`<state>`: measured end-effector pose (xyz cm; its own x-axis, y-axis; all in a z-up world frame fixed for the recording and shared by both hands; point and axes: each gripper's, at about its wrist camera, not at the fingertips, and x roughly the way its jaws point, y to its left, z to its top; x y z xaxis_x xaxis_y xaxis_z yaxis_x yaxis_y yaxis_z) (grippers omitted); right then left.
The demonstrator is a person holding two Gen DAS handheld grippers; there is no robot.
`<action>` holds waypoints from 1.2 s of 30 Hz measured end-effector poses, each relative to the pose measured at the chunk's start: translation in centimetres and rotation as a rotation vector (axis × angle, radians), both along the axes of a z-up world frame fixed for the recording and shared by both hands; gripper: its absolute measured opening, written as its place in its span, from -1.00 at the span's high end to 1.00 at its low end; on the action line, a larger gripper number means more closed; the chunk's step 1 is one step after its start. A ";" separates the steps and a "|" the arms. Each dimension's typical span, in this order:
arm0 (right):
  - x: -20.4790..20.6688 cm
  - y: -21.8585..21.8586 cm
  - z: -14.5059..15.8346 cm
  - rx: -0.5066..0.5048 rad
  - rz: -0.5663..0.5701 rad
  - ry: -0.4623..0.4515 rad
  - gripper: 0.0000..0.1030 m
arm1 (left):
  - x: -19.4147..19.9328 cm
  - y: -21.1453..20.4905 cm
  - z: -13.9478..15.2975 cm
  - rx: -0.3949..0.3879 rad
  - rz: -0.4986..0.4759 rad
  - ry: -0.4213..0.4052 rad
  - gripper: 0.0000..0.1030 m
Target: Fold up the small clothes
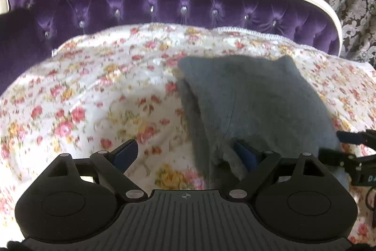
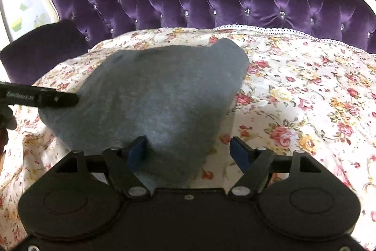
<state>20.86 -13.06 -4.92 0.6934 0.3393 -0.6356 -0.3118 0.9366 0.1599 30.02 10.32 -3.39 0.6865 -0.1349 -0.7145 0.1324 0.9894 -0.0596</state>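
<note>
The grey cloth (image 2: pixel 152 95) lies on the floral sheet (image 2: pixel 305 91) by the purple sofa back (image 2: pixel 235 8), already doubled into a thick, soft pad; I judge the fold nearly done, tidying left. My left gripper (image 1: pixel 188 152) and right gripper (image 2: pixel 188 152) gape wide, holding nothing.

1. The left gripper (image 1: pixel 185 152) points forward and downward, its jaws spread wide, with nothing pressed between the blue pads (image 1: pixel 125 152).
2. The right gripper (image 2: pixel 188 151) is angled down likewise, its jaws apart and its pads (image 2: pixel 239 152) clamping nothing.
3. Each gripper shows at the edge of the other's view, so the two work close side by side.
</note>
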 end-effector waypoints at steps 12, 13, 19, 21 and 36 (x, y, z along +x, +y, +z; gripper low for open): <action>-1.1 -1.7 1.8 0.143 0.047 -0.026 -0.59 | -0.8 0.9 0.0 -0.258 -0.055 0.065 -0.81; -1.0 -1.9 2.0 0.155 0.046 -0.026 -0.59 | -0.5 0.6 -0.4 -0.255 -0.058 0.086 -0.81; 0.0 -3.1 1.9 0.221 0.036 -0.008 -0.60 | 0.6 -0.7 -2.0 -0.257 -0.079 0.116 -0.84; 0.6 -3.5 1.7 0.230 0.044 -0.006 -0.61 | 1.0 -0.9 -1.9 -0.278 -0.101 0.126 -0.84; 10.4 -3.7 -2.0 0.514 0.055 0.168 -0.79 | 3.5 -1.9 -2.8 -0.409 -0.146 0.124 -0.98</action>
